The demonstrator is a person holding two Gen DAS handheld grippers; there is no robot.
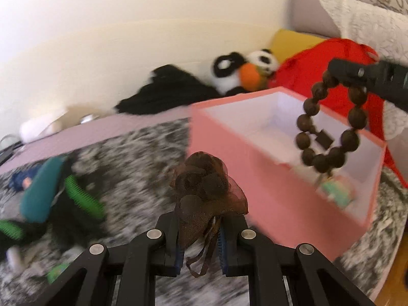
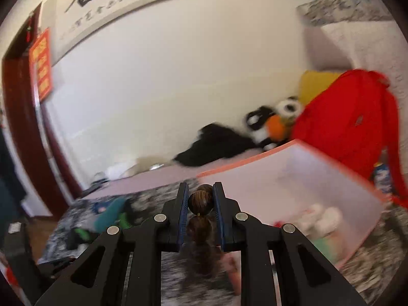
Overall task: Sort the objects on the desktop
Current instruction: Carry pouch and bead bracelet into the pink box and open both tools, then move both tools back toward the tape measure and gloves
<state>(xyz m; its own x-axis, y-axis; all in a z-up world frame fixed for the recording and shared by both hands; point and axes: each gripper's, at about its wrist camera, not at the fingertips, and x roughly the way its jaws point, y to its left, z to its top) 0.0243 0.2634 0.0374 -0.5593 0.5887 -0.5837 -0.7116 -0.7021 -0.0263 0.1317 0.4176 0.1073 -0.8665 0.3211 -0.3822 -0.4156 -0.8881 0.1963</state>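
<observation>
My left gripper [image 1: 200, 232] is shut on a brown mesh pouch [image 1: 207, 188] and holds it above the patterned blanket, just left of the pink box [image 1: 221, 150]. My right gripper [image 2: 200, 201] is shut on a brown wooden bead bracelet [image 2: 200, 202]. In the left wrist view that gripper [image 1: 339, 72] hangs the bracelet [image 1: 306, 121] over the open box. The box [image 2: 288, 173] has a white inside with small pale items [image 2: 321, 216] at its bottom.
A teal and green object [image 1: 40, 191] and dark clutter lie on the blanket at the left. A panda plush [image 1: 244, 68], black cloth [image 1: 168, 89], a red bag [image 1: 313, 68] and a yellow pillow [image 1: 290, 40] lie behind the box by the wall.
</observation>
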